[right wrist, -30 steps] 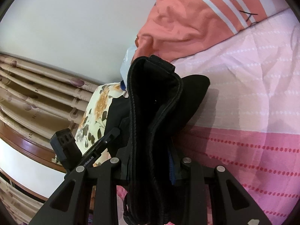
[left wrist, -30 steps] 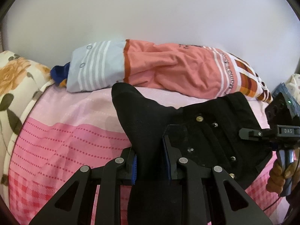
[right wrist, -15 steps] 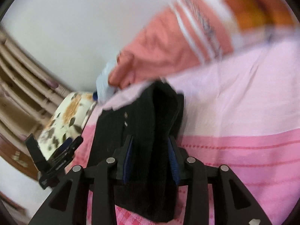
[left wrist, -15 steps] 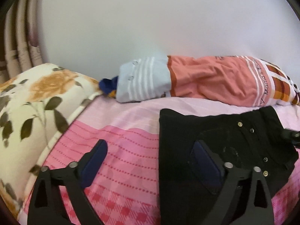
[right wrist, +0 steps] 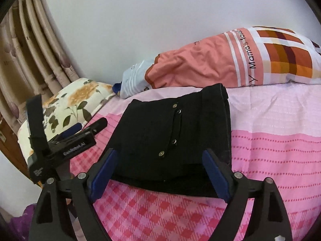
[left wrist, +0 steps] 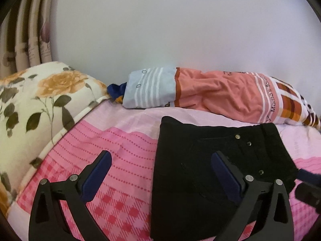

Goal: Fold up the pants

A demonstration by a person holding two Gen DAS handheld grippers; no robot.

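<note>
The black pants (left wrist: pixel 210 160) lie folded into a flat rectangle on the pink bed sheet (left wrist: pixel 124 150), metal studs facing up. They also show in the right wrist view (right wrist: pixel 170 132). My left gripper (left wrist: pixel 160 158) is open and empty, its left finger over the sheet and its right finger over the pants' left part. My right gripper (right wrist: pixel 158 160) is open and empty, its fingers standing either side of the pants' near edge. The left gripper also shows in the right wrist view (right wrist: pixel 80 132), to the left of the pants.
A salmon and blue striped pillow (left wrist: pixel 200 94) lies along the white wall behind the pants. A floral cushion (left wrist: pixel 40 104) sits at the left of the bed. Curtains (right wrist: pixel 30 50) hang at the far left. The pink sheet (right wrist: pixel 270 144) stretches to the right.
Both grippers have opened and let go of the pants, which now lie flat and folded on the bed. Both grippers have drawn back from the cloth.
</note>
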